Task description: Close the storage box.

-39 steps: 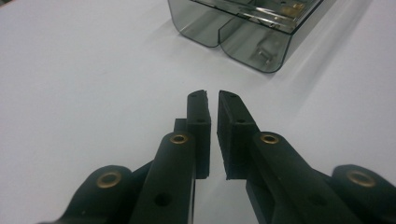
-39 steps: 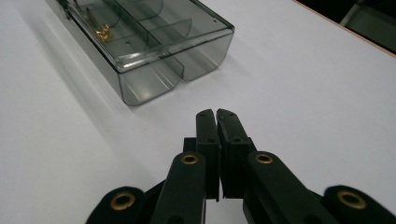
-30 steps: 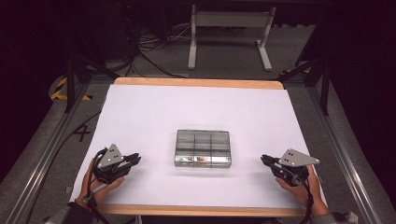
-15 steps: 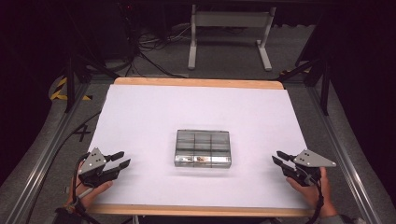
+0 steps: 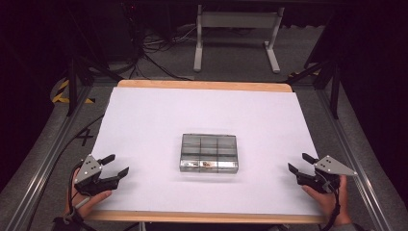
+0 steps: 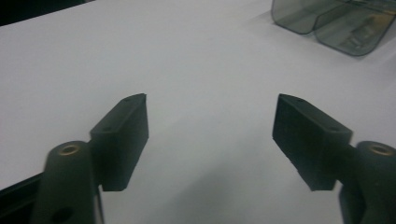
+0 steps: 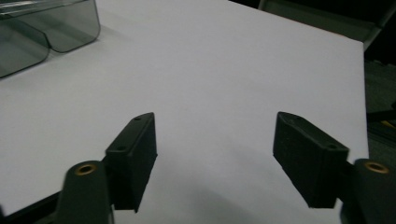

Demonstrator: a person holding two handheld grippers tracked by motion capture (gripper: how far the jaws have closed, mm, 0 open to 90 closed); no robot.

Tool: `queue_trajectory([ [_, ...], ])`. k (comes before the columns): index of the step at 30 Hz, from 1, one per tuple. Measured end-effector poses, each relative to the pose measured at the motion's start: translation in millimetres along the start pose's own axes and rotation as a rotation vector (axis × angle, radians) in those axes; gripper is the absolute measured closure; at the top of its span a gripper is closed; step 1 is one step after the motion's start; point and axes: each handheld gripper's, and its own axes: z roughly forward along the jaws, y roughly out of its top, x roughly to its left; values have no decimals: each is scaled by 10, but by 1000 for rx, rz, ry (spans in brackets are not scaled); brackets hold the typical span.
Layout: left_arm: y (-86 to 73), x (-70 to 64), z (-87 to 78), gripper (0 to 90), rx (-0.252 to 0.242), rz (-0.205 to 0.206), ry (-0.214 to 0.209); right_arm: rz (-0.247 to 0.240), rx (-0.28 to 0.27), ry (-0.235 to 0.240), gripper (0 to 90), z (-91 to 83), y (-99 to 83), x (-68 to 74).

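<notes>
Here's the white surface (image 5: pixel 154 125), and right around its centre sits a clear compartmented box (image 5: pixel 209 153), flat and alone. Down at about 8 o'clock from the box, at the near left corner, the left claw (image 5: pixel 116 164) hovers with its jaws spread wide, released, gripping nothing. From the left gripper view, that claw (image 6: pixel 210 126) shows only bare white between its two black jaws, with the box (image 6: pixel 336 23) off at 1 o'clock, well apart. Over at 4 o'clock from the box, the right claw (image 5: pixel 300 162) is released too, jaws wide. In the right gripper view, the right claw (image 7: pixel 214 135) frames bare sheet, the box (image 7: pixel 46 28) up at 11 o'clock.
</notes>
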Motion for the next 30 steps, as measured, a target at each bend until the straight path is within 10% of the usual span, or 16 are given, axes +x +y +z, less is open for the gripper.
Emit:
queue_trajectory([
  [12,-78,87,-90,110,-101,-101,-5,44,-25,-88,119,-18,-70,-8],
  [30,-77,78,-85,110,-94,-82,-14,12,25,-106,123,31,-51,33],
])
